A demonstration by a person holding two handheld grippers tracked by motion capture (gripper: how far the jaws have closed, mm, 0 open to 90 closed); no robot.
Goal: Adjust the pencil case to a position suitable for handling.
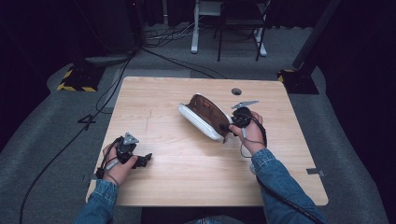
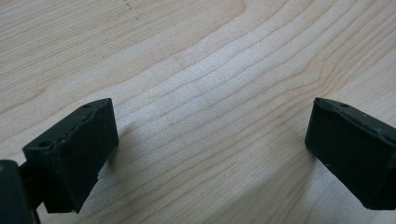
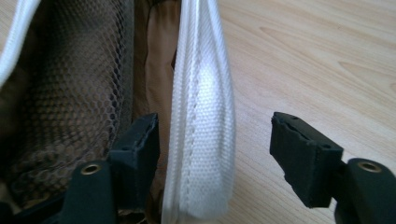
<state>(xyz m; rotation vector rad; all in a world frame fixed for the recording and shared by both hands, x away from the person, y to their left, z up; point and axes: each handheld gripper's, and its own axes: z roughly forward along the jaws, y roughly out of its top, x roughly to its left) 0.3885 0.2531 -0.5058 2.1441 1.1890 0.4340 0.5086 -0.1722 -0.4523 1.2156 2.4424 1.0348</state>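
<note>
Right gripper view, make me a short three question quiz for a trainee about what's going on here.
1. True or false: the right tongs are shut on the pouch's white rim.
2. What lies between the left tongs? A) pouch B) bare wooden table C) cable
3. What lines the pouch inside?

Key
1. False; open, straddling the rim.
2. B
3. Brown mesh.

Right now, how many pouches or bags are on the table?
1: a white-edged pouch with brown mesh lining, right of the table's centre, its edge between the right gripper's open fingers.
</note>
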